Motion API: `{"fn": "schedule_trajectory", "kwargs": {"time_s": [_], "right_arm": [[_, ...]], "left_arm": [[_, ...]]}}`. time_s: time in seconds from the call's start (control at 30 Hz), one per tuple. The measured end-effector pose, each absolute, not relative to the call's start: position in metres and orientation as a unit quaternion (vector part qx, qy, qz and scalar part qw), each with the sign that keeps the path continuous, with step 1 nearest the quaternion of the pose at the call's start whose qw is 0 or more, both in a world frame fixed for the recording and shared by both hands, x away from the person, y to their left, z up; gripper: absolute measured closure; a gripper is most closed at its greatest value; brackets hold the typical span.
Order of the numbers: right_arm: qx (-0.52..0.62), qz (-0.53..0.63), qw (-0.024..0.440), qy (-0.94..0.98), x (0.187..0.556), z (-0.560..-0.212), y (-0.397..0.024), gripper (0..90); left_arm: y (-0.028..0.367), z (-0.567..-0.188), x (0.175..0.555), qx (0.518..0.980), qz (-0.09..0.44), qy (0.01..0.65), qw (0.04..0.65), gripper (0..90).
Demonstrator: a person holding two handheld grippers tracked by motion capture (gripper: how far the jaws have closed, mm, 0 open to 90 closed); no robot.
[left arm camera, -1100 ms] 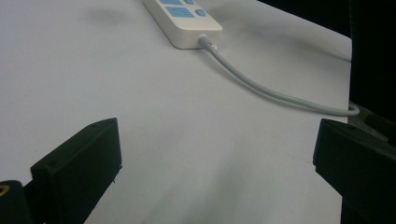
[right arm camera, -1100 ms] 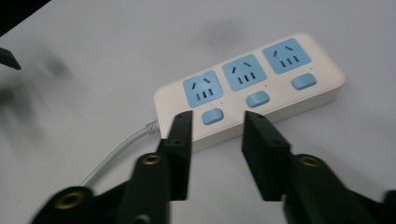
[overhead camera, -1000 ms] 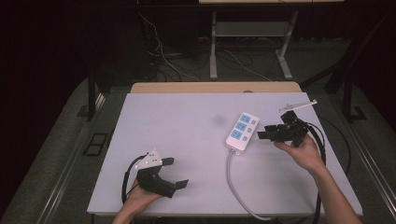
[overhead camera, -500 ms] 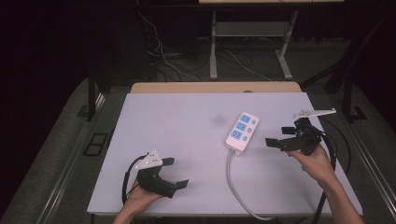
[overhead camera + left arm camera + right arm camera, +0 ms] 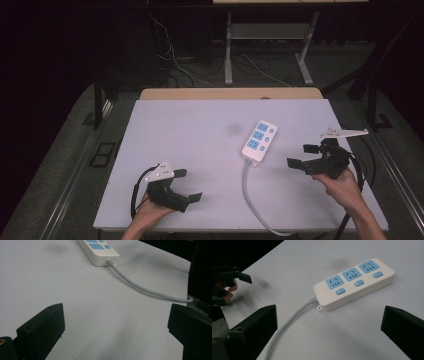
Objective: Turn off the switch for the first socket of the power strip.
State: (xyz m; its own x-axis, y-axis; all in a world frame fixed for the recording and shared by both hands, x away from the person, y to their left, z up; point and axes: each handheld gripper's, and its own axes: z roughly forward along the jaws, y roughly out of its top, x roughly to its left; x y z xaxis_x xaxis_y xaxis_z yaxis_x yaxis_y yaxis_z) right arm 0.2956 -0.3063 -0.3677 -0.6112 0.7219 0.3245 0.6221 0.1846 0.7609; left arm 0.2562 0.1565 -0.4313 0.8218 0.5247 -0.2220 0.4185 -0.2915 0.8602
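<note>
The power strip (image 5: 259,140) is lying flat on the white counter (image 5: 190,130), just past centre toward two o'clock, its grey cord (image 5: 252,192) trailing off the near edge at six o'clock. The right gripper (image 5: 306,156) is hovering just beside it at its three o'clock, jaws spread wide and holding nothing, pointing at the strip's cord end. The left gripper (image 5: 187,185) is sitting well apart at seven o'clock, jaws likewise spread and empty, aimed toward the cord. Now the risks: the strip looks smooth and light, so a one-sided nudge from the right jaws is likely sliding or spinning it instead of gripping it. A pinch across the top is risking pressing one of the blue switches (image 5: 340,291). And that cord hanging over the edge is probably dragging, so any lift could be tugging the strip askew or out of the jaws.
</note>
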Motion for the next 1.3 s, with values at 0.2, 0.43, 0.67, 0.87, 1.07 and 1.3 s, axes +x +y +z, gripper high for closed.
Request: {"fn": "schedule_trajectory", "kwargs": {"time_s": [0.2, 0.43, 0.67, 0.87, 1.07, 1.3], "right_arm": [[0.437, 0.471, 0.053, 0.764, 0.286, -0.377, -0.306, 0.3], [0.438, 0.476, 0.052, 0.761, 0.277, -0.388, -0.307, 0.3], [0.437, 0.478, 0.046, 0.760, 0.268, -0.399, -0.306, 0.4], [0.433, 0.480, 0.047, 0.762, 0.262, -0.408, -0.306, 0.4], [0.424, 0.479, 0.046, 0.767, 0.256, -0.416, -0.304, 0.3], [0.415, 0.471, 0.042, 0.777, 0.252, -0.425, -0.300, 0.3]], "left_arm": [[0.157, -0.431, 0.256, 0.802, 0.051, 0.294, 0.517, 0.0], [0.156, -0.431, 0.256, 0.802, 0.051, 0.294, 0.517, 0.0], [0.156, -0.431, 0.256, 0.802, 0.051, 0.294, 0.517, 0.0], [0.156, -0.431, 0.256, 0.803, 0.051, 0.294, 0.516, 0.0], [0.156, -0.432, 0.256, 0.803, 0.050, 0.294, 0.515, 0.0], [0.156, -0.432, 0.256, 0.804, 0.051, 0.294, 0.514, 0.0]]}}
